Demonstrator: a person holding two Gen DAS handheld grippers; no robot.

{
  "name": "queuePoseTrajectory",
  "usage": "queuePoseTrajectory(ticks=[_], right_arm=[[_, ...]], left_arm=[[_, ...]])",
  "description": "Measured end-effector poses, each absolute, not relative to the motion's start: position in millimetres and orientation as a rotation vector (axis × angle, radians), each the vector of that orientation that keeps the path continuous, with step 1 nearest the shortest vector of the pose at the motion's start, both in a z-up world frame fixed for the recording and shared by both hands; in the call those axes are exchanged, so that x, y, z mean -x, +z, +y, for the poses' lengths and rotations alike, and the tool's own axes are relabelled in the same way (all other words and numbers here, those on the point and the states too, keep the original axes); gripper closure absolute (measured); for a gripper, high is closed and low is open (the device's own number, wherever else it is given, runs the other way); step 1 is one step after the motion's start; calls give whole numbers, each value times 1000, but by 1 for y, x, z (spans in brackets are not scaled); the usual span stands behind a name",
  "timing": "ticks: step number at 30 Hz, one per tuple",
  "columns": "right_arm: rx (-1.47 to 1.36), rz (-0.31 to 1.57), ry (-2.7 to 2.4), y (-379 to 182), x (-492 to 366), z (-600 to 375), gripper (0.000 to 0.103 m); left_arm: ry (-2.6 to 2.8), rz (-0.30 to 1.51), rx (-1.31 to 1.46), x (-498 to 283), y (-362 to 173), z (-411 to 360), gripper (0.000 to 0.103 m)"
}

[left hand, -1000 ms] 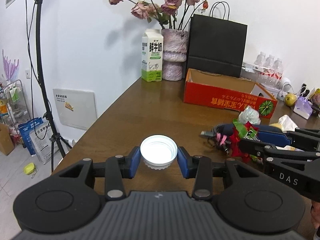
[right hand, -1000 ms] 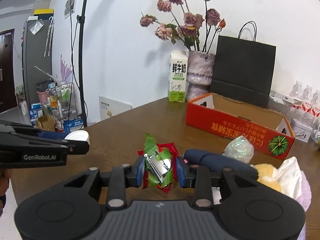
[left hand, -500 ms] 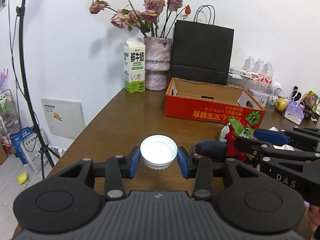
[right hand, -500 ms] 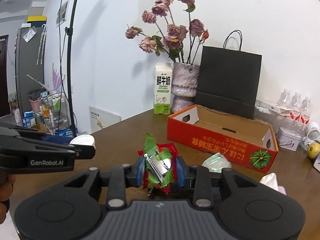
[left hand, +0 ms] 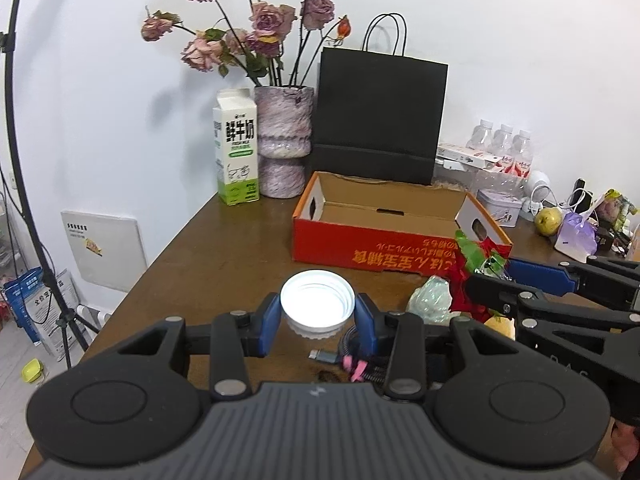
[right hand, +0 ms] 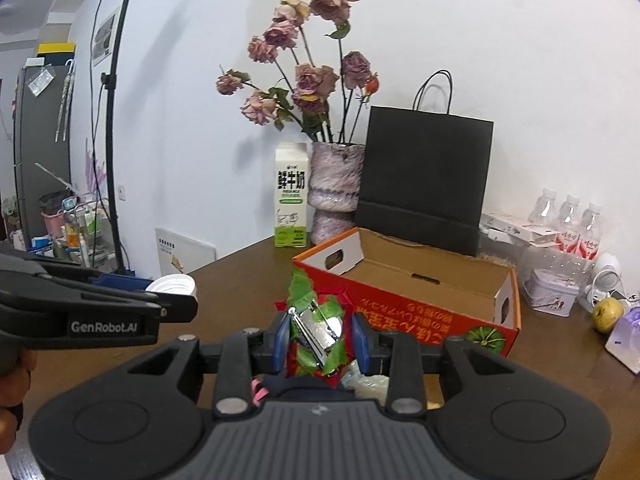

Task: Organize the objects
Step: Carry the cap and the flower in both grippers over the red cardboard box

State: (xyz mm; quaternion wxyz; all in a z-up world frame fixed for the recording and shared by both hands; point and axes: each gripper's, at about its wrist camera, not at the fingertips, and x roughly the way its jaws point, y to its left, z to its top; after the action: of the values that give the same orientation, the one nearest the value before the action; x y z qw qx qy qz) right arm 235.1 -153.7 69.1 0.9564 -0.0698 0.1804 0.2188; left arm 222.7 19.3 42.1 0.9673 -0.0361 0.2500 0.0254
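Both grippers loaded: left gripper [left hand: 317,316] clamps a white bottle cap [left hand: 317,303], right gripper [right hand: 319,340] pinches a red-green hair clip [right hand: 318,330], near the cardboard box [right hand: 420,280].

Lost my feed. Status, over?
Left gripper shut on white cap. Right gripper shut on red-green clip. Open red box ahead, path clear.

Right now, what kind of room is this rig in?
Probably a lived-in home or small office: a brown table against a wall, a vase of dried roses, a milk carton, and bottled water.
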Motion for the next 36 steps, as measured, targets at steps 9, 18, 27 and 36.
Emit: queuePoseTrajectory(ticks=[9,18,27,36], right_arm=[[132,374,431,70,-262,-167,72],[121,384,401,69,-294,-179,72],[116,395,368,69,-330,-187,72],[117,407,345,66,-364,-191,72]], left_arm=[[37,498,64,-249,52,4,62],[26,482,51,-282,61,-11,62],[16,482,48,-319,64,-23,62],[20,486,42,-357,65,-31,62]])
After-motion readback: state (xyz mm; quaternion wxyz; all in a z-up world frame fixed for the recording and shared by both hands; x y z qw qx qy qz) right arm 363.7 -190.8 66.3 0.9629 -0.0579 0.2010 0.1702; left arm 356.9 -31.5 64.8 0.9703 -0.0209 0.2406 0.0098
